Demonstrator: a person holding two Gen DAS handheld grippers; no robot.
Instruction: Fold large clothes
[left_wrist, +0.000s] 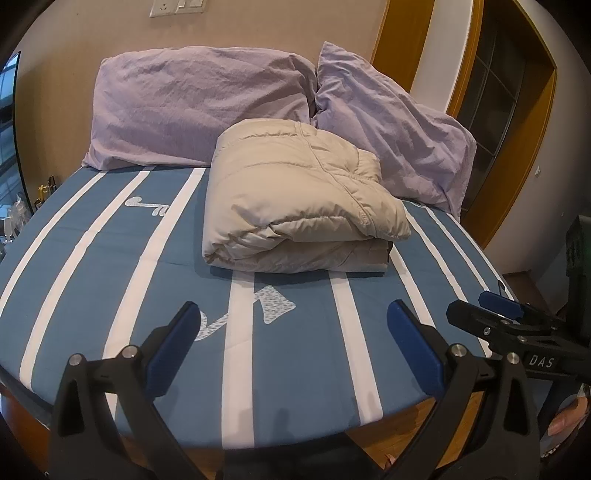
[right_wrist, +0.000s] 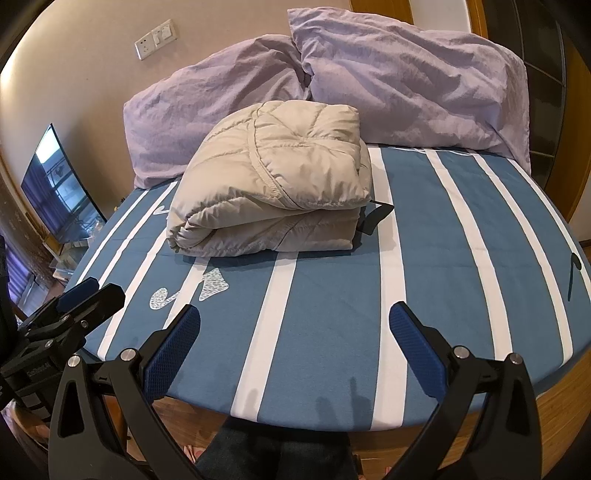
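Observation:
A beige puffer jacket (left_wrist: 295, 206) lies folded into a thick bundle on the blue and white striped bed (left_wrist: 110, 251), near the pillows. It also shows in the right wrist view (right_wrist: 273, 192), with a black strap sticking out at its right side. My left gripper (left_wrist: 295, 314) is open and empty, above the near edge of the bed, well short of the jacket. My right gripper (right_wrist: 295, 317) is open and empty, also at the near edge. Each gripper shows at the side of the other's view, the right one (left_wrist: 498, 306) and the left one (right_wrist: 81, 295).
Two lilac pillows (left_wrist: 199, 107) (left_wrist: 399, 129) lean against the wall behind the jacket. A dark doorway with a wooden frame (left_wrist: 517, 110) is on the right. A television (right_wrist: 55, 192) stands at the left of the bed. The wooden bed frame (right_wrist: 561, 402) runs under the near edge.

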